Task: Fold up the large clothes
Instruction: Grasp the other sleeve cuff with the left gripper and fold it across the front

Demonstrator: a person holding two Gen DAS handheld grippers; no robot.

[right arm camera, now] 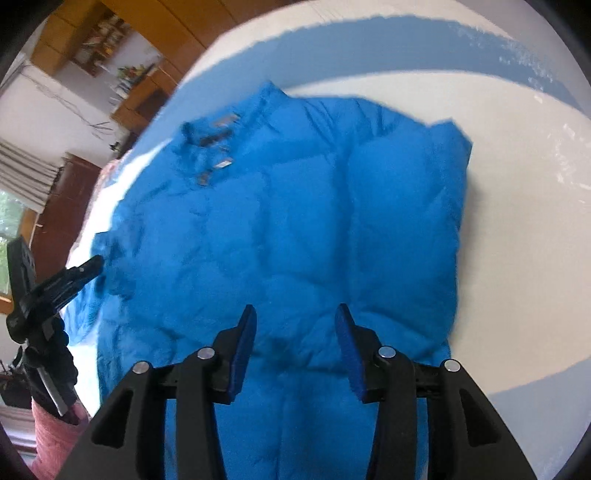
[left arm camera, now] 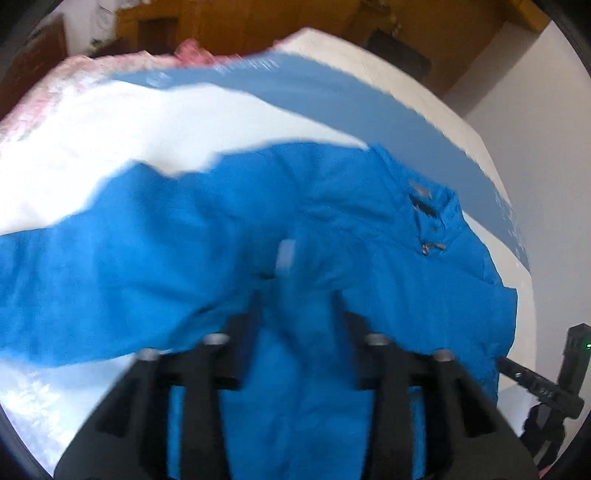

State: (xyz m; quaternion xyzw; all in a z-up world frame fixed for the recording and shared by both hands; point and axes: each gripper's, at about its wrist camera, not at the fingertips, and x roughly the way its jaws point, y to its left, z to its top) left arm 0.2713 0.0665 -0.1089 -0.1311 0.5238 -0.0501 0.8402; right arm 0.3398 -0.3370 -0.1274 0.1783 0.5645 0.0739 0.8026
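Note:
A bright blue puffer jacket (left arm camera: 166,240) lies spread on a white bed sheet (left arm camera: 110,129), its collar and snaps toward the right in the left wrist view and one sleeve stretched out to the left. My left gripper (left arm camera: 299,295) hovers over the jacket's middle, blurred, its jaws apart with only the cloth below showing between them. In the right wrist view the jacket (right arm camera: 295,203) fills the centre, collar at upper left. My right gripper (right arm camera: 295,314) stands open just above the jacket's lower part, blue pads clear of the fabric. The left gripper (right arm camera: 85,269) shows at the jacket's left edge.
The sheet carries a wide blue stripe (left arm camera: 369,103) beyond the jacket. A pink patterned quilt (left arm camera: 55,92) lies at the far left of the bed. Wooden cabinets (left arm camera: 221,22) and shelves (right arm camera: 103,37) stand behind. A pink sleeve (right arm camera: 48,435) shows at lower left.

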